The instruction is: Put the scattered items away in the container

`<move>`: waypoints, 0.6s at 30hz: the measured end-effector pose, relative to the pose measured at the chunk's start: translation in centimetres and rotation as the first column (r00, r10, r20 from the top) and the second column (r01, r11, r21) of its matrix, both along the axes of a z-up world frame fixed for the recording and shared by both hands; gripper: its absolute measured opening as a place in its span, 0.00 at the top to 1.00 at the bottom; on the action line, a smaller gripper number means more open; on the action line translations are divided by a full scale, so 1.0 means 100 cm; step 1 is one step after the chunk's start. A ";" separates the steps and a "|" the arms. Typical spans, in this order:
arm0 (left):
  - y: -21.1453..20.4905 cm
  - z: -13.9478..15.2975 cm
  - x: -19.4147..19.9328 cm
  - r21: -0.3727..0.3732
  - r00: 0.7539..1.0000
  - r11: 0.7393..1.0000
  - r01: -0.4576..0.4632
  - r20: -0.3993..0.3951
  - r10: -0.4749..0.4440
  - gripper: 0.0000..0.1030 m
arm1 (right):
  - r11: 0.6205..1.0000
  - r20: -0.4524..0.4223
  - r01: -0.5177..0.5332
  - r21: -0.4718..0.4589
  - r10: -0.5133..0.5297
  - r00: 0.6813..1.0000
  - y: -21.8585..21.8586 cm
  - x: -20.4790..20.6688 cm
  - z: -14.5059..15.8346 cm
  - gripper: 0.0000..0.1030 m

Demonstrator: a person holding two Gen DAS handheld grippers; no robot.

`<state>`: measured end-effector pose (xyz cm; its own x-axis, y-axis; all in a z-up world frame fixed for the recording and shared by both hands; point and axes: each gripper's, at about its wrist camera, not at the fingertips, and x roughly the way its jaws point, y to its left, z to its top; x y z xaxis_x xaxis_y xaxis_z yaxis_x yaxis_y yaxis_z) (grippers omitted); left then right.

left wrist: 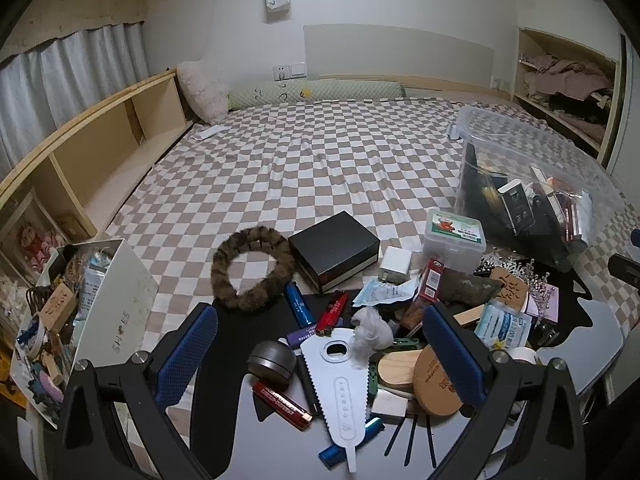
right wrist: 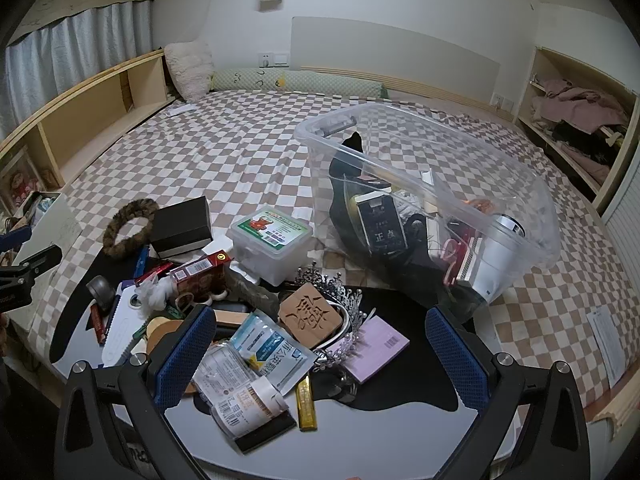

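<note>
A clear plastic bin (right wrist: 516, 216) lies tipped on the checkered bed, holding several items; it also shows in the left wrist view (left wrist: 560, 168). Scattered items cover a black-and-white mat (right wrist: 400, 396): a white serrated plastic tool (left wrist: 340, 384), a grey round tin (left wrist: 272, 362), red lighters (left wrist: 282, 400), a wooden carved block (right wrist: 310, 314), a tiara (right wrist: 340, 288), a purple notepad (right wrist: 378, 344), sachets (right wrist: 272, 350), a pill bottle (right wrist: 248, 404). My left gripper (left wrist: 320, 344) is open above the serrated tool. My right gripper (right wrist: 320, 344) is open above the sachets and tiara. Both are empty.
A black box (left wrist: 334, 250), a furry ring (left wrist: 250, 268), a white lidded plastic box (left wrist: 454, 236) and a white charger (left wrist: 396, 264) lie on the bed. A white shoe box (left wrist: 116, 300) full of odds stands at the left. Wooden shelves (left wrist: 100, 148) line the left side.
</note>
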<state>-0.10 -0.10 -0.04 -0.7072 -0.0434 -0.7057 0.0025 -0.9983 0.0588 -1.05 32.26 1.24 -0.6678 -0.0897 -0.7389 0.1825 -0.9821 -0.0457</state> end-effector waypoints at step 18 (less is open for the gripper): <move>-0.001 0.000 -0.001 -0.012 1.000 1.000 0.011 -0.002 -0.011 0.00 | 1.000 -0.001 -0.004 0.004 0.004 1.000 0.001 0.000 0.001 0.00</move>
